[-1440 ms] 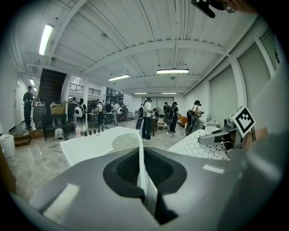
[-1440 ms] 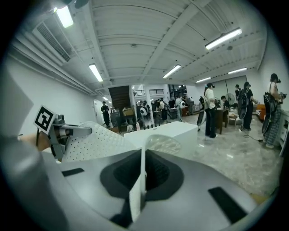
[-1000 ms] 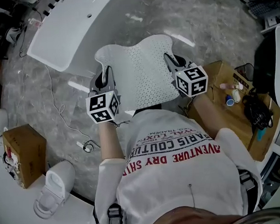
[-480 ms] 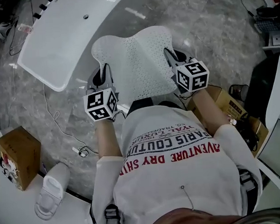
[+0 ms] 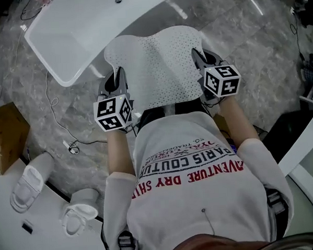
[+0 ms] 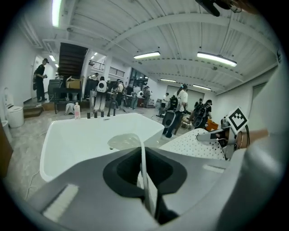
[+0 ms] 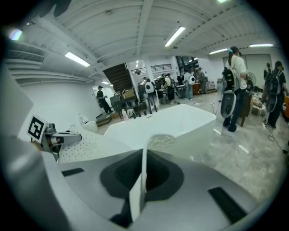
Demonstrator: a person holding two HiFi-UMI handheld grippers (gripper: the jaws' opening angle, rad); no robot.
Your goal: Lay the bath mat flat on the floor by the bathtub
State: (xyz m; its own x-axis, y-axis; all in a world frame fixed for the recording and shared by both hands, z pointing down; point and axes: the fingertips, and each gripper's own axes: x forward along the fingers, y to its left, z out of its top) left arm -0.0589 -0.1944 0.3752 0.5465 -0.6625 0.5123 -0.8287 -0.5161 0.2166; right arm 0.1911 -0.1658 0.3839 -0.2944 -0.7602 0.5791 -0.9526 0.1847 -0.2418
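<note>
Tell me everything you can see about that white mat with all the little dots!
The bath mat is pale white, thin and floppy-looking, covered in rows of tiny dots or holes. It is not on the floor yet: it is held up in the air in front of the person. The left tool pinches one side edge and the right tool pinches the other, both shut on it. Its wavy far end points toward the white bathtub.

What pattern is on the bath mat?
The bath mat is white with tiny dots, clearest in the head view.
</note>
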